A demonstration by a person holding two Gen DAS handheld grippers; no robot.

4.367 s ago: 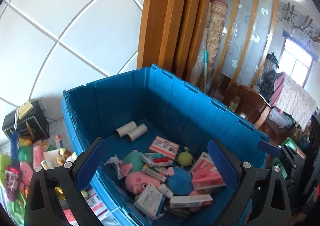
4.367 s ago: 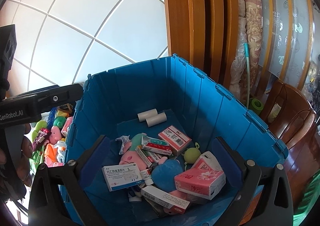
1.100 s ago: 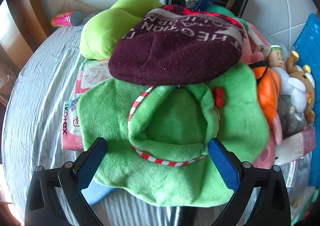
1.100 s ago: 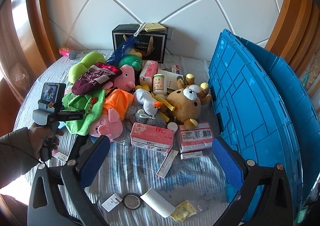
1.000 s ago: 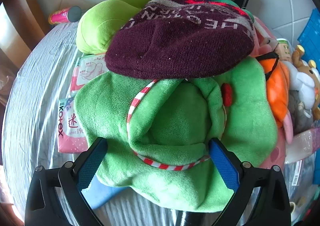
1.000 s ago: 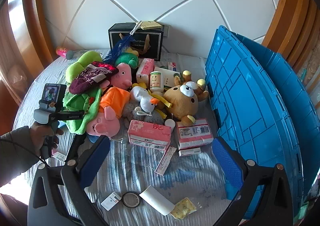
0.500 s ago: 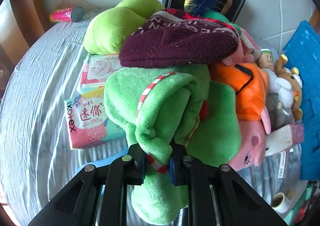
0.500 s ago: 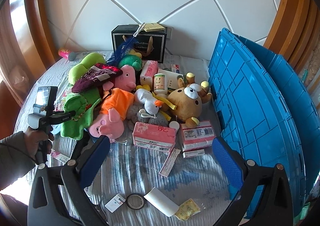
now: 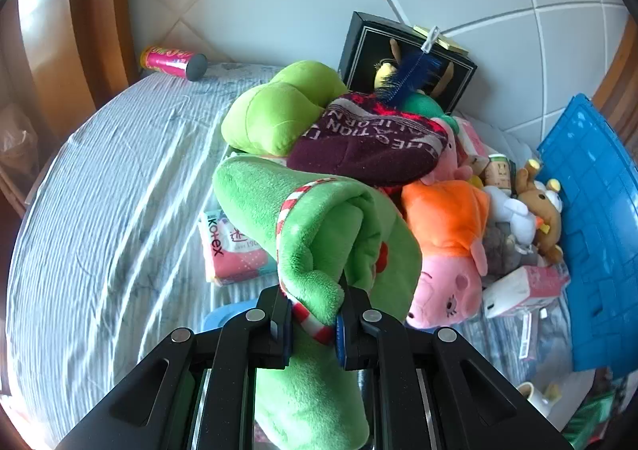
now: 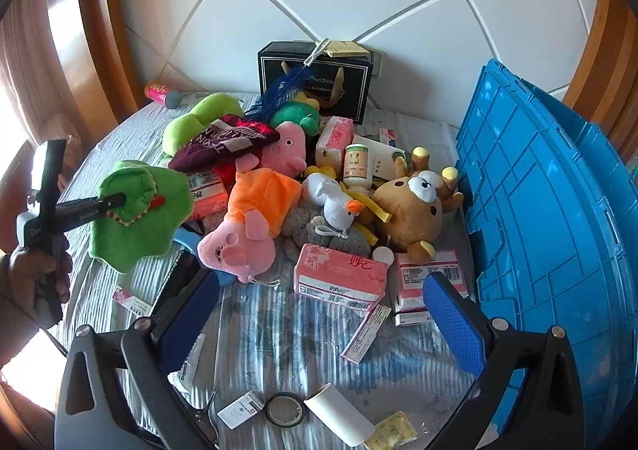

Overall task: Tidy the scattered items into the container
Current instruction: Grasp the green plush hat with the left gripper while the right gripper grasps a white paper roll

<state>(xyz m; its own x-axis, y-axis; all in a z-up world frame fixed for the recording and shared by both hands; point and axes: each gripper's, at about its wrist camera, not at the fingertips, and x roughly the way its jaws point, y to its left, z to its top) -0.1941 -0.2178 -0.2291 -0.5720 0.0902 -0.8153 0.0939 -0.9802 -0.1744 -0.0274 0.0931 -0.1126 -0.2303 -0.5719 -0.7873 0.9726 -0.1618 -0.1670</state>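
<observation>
My left gripper (image 9: 313,320) is shut on the red-and-white striped rim of a green plush hat (image 9: 319,234) and holds it lifted off the bed; in the right wrist view the left gripper (image 10: 115,200) shows at far left with the green plush hat (image 10: 139,218) hanging from it. My right gripper (image 10: 319,314) is open and empty above the front of the pile. The blue crate (image 10: 550,218) stands at the right, and shows at the right edge of the left wrist view (image 9: 598,210).
A maroon knit hat (image 10: 223,145), pig plushes (image 10: 243,238), a brown bear plush (image 10: 414,202), a pink tissue pack (image 10: 339,274), medicine boxes (image 10: 426,282), a paper roll (image 10: 339,414) and a tape ring (image 10: 285,408) lie on the striped bedsheet. A black box (image 10: 319,79) stands by the wall.
My left gripper closed on the green hat's rim and has lifted it up and left, off the pile. The right gripper has stayed open, hovering over the pile.
</observation>
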